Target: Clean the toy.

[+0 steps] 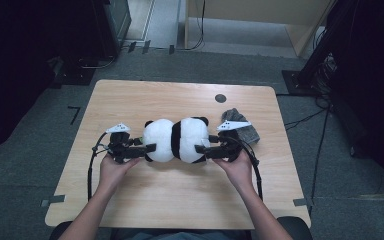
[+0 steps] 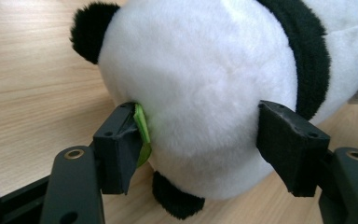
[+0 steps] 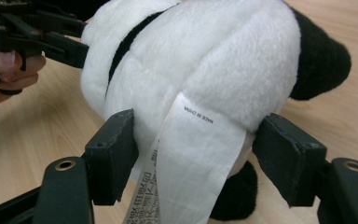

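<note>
Now, at nine o'clock of the plush panda (image 1: 176, 140), my left gripper (image 1: 150, 148) has its jaws around the toy's white head end; in the left gripper view both pads touch the fur, a green tag (image 2: 142, 133) pinched against one, so I call it grasping the panda. The panda lies at the centre of the wooden table (image 1: 180, 200). At its three o'clock, my right gripper (image 1: 201, 148) clamps the rump, a white label (image 3: 193, 158) hanging between the jaws. A grey cloth (image 1: 245, 131) lies at two o'clock.
</note>
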`<state>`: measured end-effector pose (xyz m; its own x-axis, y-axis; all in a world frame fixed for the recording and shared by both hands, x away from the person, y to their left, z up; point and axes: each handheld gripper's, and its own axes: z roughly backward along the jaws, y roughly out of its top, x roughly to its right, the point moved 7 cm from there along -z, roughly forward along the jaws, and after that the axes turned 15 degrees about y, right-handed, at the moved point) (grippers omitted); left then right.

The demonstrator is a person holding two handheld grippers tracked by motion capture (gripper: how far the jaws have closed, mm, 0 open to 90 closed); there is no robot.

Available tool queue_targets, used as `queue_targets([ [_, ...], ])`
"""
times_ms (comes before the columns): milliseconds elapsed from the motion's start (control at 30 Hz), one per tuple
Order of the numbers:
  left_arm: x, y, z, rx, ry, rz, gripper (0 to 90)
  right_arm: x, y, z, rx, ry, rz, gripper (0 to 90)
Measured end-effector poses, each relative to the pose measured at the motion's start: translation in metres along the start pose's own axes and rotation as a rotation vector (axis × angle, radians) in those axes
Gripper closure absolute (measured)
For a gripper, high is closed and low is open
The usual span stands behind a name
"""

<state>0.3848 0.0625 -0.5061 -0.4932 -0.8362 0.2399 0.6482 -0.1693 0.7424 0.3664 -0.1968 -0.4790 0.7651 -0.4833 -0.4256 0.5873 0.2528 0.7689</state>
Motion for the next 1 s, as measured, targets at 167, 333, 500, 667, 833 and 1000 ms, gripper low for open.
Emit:
queue_targets([
  [167, -0.001, 0.001, 0.000, 0.022, 0.029, -0.023, 29.7, -0.001, 0.003, 0.003, 0.011, -0.029, 0.074, 30.1],
  [333, -0.001, 0.004, 0.006, 0.065, 0.052, -0.061, 31.0, -0.006, 0.011, 0.014, 0.068, -0.070, 0.131, 34.0],
  [500, 0.000, 0.010, 0.016, 0.129, 0.047, -0.059, 31.3, -0.003, 0.012, 0.021, 0.072, -0.106, 0.154, 34.5],
  [667, 0.003, 0.010, 0.015, 0.129, 0.037, -0.074, 31.3, 0.007, 0.011, 0.030, 0.095, -0.125, 0.134, 36.5],
  [833, 0.005, 0.006, 0.005, 0.114, 0.063, -0.111, 28.6, 0.018, 0.007, 0.037, 0.102, -0.163, 0.127, 38.1],
  [1000, 0.003, 0.005, 0.004, 0.107, 0.061, -0.106, 28.3, 0.029, 0.003, 0.043, 0.111, -0.208, 0.124, 38.1],
])
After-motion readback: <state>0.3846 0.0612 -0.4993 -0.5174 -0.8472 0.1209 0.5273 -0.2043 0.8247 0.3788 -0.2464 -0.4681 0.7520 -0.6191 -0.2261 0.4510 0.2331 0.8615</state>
